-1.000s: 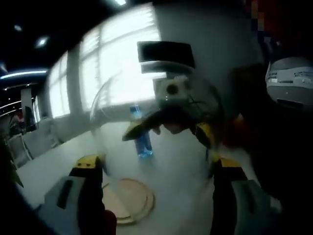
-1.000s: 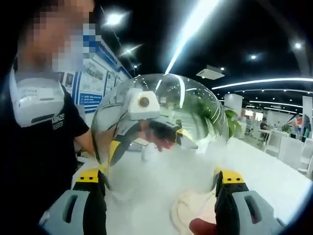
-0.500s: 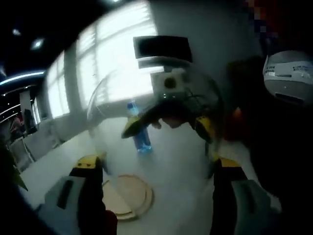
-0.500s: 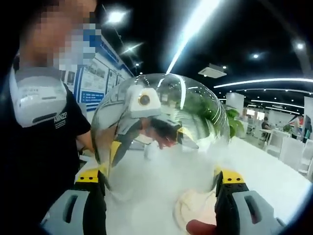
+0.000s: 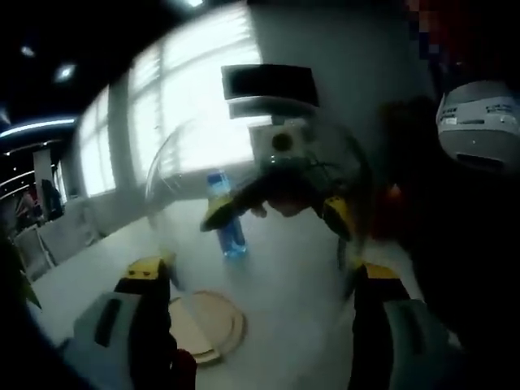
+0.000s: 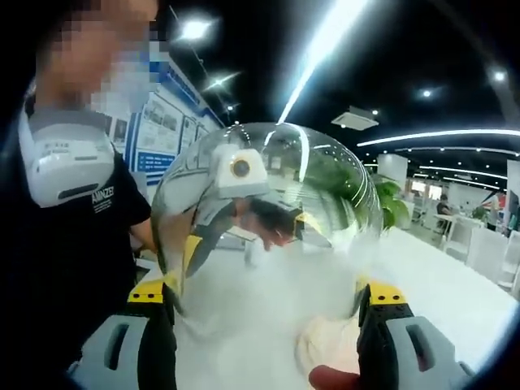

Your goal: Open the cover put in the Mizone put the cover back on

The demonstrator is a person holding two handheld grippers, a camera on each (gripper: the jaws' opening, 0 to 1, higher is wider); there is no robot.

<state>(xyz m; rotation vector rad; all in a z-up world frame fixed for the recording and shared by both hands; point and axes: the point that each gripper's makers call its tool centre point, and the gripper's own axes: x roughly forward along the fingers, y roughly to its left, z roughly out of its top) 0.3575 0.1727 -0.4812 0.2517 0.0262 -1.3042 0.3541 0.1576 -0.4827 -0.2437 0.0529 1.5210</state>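
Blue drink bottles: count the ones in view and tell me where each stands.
1. A single blue bottle stands upright on the white table, seen through the clear dome cover in the left gripper view, beyond the round wooden base. Others may be hidden.

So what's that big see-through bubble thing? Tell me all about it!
It is a clear dome cover, like glass or plastic, rounded on top and shiny with ceiling lights mirrored in it. It is lifted off the white table, held up between the left tool and the right tool, whose yellow-tipped jaws press on its opposite sides. Through it you can see the blue bottle and the round wooden base on the table.
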